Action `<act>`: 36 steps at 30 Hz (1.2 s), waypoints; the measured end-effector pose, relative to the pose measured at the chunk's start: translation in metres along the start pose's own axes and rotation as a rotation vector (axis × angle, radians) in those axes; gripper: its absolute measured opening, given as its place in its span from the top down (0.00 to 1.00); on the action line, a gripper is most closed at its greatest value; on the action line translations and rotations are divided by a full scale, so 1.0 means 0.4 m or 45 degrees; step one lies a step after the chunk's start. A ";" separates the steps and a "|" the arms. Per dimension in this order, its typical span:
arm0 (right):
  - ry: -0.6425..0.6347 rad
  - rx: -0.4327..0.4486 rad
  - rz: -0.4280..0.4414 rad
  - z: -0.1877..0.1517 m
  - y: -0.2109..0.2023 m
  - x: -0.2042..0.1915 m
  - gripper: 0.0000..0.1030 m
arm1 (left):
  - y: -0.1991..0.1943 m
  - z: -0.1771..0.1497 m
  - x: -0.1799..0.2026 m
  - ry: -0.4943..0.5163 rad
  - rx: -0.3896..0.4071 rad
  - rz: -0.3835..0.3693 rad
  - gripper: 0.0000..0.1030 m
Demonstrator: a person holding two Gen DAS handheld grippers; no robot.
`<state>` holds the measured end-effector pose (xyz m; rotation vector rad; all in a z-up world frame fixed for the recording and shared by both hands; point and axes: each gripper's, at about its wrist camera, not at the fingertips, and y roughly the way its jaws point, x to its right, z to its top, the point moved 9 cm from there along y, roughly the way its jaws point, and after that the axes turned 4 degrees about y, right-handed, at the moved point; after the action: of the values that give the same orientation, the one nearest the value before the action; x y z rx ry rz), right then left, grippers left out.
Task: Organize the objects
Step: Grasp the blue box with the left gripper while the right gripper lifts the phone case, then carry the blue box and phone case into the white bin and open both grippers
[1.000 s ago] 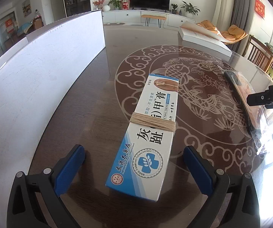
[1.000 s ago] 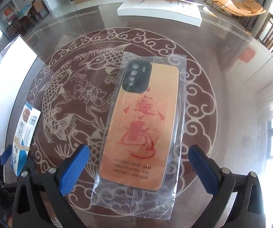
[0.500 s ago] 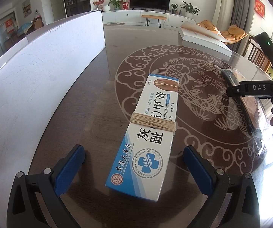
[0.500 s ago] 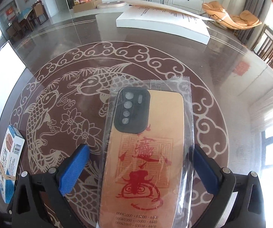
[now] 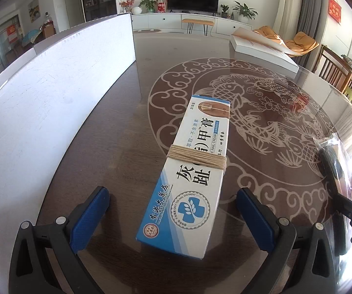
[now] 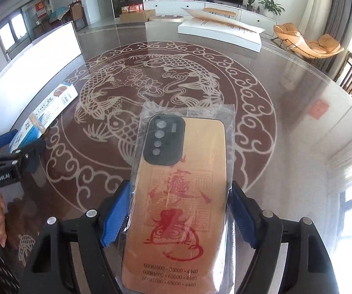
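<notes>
A blue and white ointment box (image 5: pixel 193 169) with a twine band lies on the glass table between the open fingers of my left gripper (image 5: pixel 173 210), untouched by the pads. It also shows in the right wrist view (image 6: pixel 45 112). A gold phone case in a clear plastic bag (image 6: pixel 178 201) lies between the fingers of my right gripper (image 6: pixel 178 218). The blue pads press the bag's sides. Its edge shows at the right of the left wrist view (image 5: pixel 332 164).
The round table (image 6: pixel 286 127) has a fish pattern under glass. A tall white board (image 5: pixel 53 93) stands along its left side. A flat white box (image 6: pixel 220 34) lies at the far edge. Chairs stand beyond the right rim.
My right gripper has moved forward over the bagged phone case and its fingers have closed in against the bag. The left gripper and the box have not moved.
</notes>
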<state>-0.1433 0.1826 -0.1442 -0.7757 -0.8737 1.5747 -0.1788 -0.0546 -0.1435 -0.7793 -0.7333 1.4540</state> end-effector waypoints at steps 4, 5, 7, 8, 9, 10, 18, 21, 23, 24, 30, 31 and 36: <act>0.034 0.040 -0.016 -0.070 -0.048 0.022 0.24 | -0.001 -0.003 0.007 0.026 -0.007 -0.015 0.00; 0.041 0.049 -0.017 -0.075 -0.052 0.024 0.24 | -0.001 -0.004 0.009 0.049 -0.011 -0.026 0.00; 0.050 0.079 -0.021 -0.077 -0.060 0.029 0.24 | 0.001 -0.004 0.012 0.106 -0.051 -0.067 0.00; 0.055 0.095 -0.022 -0.076 -0.062 0.030 0.23 | 0.005 -0.002 0.013 0.130 -0.085 -0.081 0.00; 0.060 0.112 -0.019 -0.077 -0.063 0.029 0.21 | 0.009 0.001 0.012 0.144 -0.125 -0.089 0.00; 0.059 0.129 -0.016 -0.081 -0.065 0.028 0.20 | 0.015 0.007 0.010 0.150 -0.161 -0.093 0.00; 0.063 0.108 -0.018 -0.088 -0.051 0.028 0.02 | 0.054 0.071 0.049 0.256 -0.223 -0.097 0.01; 0.063 0.106 -0.014 -0.087 -0.050 0.029 0.02 | 0.019 0.077 0.104 0.324 -0.130 -0.147 0.58; 0.052 0.095 -0.005 -0.087 -0.049 0.029 0.02 | -0.001 0.057 0.125 0.356 -0.093 -0.105 0.58; 0.042 0.081 -0.003 -0.088 -0.048 0.029 0.01 | -0.013 0.041 0.132 0.360 -0.076 -0.102 0.58; -0.038 -0.085 0.039 -0.094 -0.063 0.026 0.25 | -0.095 -0.080 0.136 0.268 -0.054 -0.160 0.58; -0.032 -0.116 0.079 -0.096 -0.069 0.023 0.25 | -0.107 -0.094 0.137 0.260 -0.051 -0.172 0.58; 0.120 -0.125 0.323 -0.096 -0.142 -0.008 0.26 | -0.188 -0.110 0.130 0.207 0.020 -0.232 0.58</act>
<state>-0.0817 0.1902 -0.1148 -1.0563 -0.8127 1.7099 -0.1001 -0.0012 -0.1082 -0.7874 -0.6504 1.2167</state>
